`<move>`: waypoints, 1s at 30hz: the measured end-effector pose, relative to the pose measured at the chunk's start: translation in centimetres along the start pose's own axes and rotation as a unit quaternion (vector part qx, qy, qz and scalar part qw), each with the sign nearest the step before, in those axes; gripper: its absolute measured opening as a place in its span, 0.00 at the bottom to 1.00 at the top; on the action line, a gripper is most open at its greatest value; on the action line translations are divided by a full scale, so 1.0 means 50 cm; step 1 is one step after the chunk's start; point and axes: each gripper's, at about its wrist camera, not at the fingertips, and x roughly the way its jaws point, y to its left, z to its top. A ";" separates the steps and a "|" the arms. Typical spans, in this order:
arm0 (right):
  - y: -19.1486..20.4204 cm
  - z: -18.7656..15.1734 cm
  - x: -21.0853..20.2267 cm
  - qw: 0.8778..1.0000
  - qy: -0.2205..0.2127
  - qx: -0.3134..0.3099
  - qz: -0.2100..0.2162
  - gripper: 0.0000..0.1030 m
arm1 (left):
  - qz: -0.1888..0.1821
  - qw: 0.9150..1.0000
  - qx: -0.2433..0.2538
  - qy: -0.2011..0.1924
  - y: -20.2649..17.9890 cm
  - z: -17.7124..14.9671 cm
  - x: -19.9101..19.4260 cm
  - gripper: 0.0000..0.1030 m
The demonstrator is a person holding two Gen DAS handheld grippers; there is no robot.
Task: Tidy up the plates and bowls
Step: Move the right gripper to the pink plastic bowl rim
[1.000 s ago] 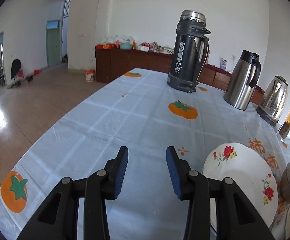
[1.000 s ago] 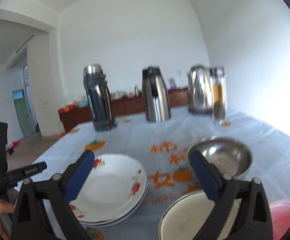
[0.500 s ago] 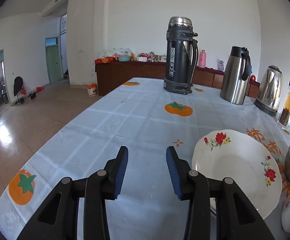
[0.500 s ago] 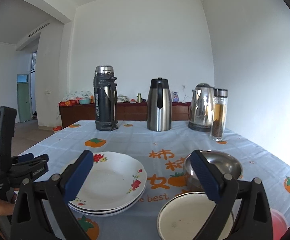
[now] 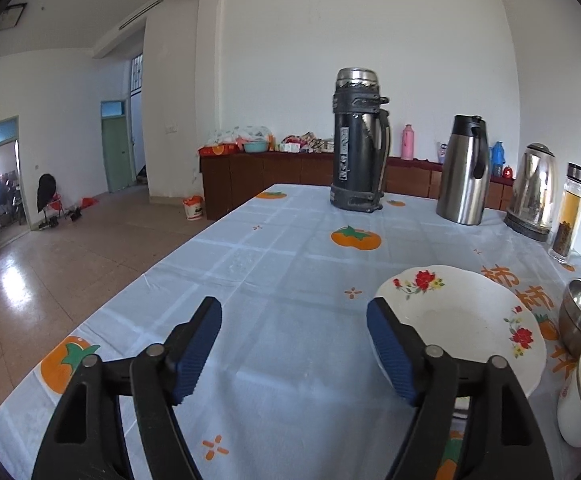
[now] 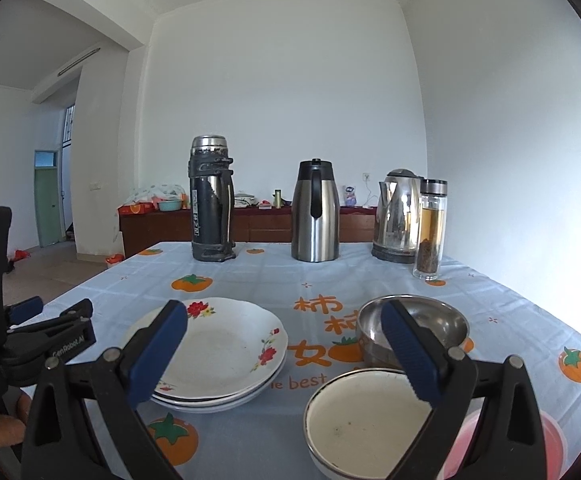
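the left gripper (image 5: 294, 348), jaws opening and empty, hovers just left of the stacked floral plates (image 5: 462, 320); the right gripper (image 6: 284, 352) gapes wide, holding nothing.

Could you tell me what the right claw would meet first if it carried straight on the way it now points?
Probably the white enamel bowl, which lies nearest between the right claw's open fingers. The steel bowl sits just behind it. Depth is hard to judge here, so the claw might pass above the near rim.
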 end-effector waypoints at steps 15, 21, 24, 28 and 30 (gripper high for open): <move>-0.001 0.003 -0.050 0.999 -0.040 -0.002 -0.012 0.98 | 0.006 1.000 0.016 -0.022 -0.017 -0.015 -0.043 0.84; -0.007 -0.005 -0.021 1.000 0.012 0.009 0.007 0.99 | 0.014 0.999 0.019 -0.022 -0.023 -0.026 -0.069 0.84; -0.004 -0.011 -0.013 0.999 0.044 0.008 0.023 0.98 | -0.012 1.000 0.020 0.009 -0.030 -0.035 -0.069 0.84; -0.003 -0.018 -0.015 0.997 0.070 -0.003 0.017 0.94 | -0.030 0.999 0.012 0.027 -0.035 -0.046 -0.081 0.84; -0.009 -0.028 -0.018 0.996 0.084 0.002 0.025 0.92 | -0.037 0.999 0.008 0.035 -0.038 -0.051 -0.086 0.84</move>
